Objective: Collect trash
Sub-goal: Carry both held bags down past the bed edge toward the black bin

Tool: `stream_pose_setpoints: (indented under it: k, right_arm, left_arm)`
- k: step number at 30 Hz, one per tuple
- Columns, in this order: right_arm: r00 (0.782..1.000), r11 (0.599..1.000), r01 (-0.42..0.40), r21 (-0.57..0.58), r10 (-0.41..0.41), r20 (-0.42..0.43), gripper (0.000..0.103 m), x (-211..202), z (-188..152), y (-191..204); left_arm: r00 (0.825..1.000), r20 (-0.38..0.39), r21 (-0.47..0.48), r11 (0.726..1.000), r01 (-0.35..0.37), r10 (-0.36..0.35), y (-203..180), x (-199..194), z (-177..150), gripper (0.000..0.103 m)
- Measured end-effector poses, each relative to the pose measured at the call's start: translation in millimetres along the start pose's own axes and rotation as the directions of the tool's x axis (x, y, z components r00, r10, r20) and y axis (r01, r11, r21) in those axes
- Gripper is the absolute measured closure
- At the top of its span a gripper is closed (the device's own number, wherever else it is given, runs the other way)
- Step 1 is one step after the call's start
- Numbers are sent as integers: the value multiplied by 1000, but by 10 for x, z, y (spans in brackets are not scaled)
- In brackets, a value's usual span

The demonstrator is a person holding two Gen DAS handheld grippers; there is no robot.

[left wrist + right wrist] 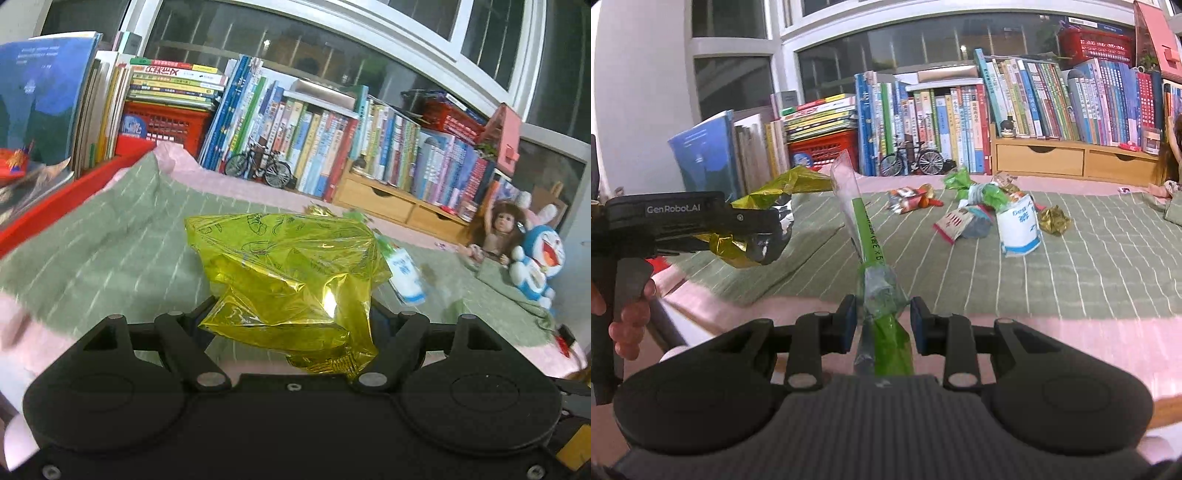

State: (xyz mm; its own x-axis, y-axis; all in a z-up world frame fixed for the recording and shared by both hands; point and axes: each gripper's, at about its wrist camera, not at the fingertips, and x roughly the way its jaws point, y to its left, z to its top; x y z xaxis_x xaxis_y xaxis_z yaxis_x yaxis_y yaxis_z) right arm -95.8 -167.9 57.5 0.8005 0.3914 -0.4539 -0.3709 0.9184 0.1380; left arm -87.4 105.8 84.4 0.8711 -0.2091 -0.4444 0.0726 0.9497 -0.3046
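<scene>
Two grippers are loaded, each with one wrapper. Left gripper is clamped on a crumpled yellow foil wrapper; in the right wrist view it is seen at far left, held by a hand, with foil sticking out past the fingers. Right gripper is closed on a long green-and-clear plastic wrapper, which stands up and tilts away from the camera. Remaining trash is scattered on the green striped blanket, far right of centre: a white and blue pouch, a red and white packet, a gold foil ball, green wrappers. Books are lined along the far edge
</scene>
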Motion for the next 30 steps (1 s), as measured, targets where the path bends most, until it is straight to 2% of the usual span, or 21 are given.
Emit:
stream_pose_setpoints:
  k: [4, 8, 14, 22, 25, 30]
  right_arm:
    - [1000, 1000, -15, -7, 15, -7, 68, -183, -152, 65]
    - [999, 1000, -14, 5, 14, -32, 68, -285, -331, 67]
    - [997, 1000, -10, 26, 12, -70, 68, -455, -552, 22]
    - [992, 999, -18, 31, 21, -128, 68, -503, -799, -40]
    - [986, 999, -19, 31, 24, -162, 68, -478, -882, -72]
    - [980, 999, -12, 32, 19, -200, 68, -449, -1003, -110]
  left_arm:
    - [1000, 9, 74, 997, -9, 8, -81, -292, -230, 26]
    - [1000, -8, 42, 999, -7, 7, -84, -486, -441, 26]
    - [1000, -27, 56, 998, 17, -15, -152, -788, -721, 26]
    - [994, -107, 56, 998, 10, -4, -227, -908, -1020, 26]
    - [990, -140, 41, 999, -4, 10, -231, -927, -1127, 27]
    - [980, -199, 69, 998, -8, 21, -218, -957, -1261, 27]
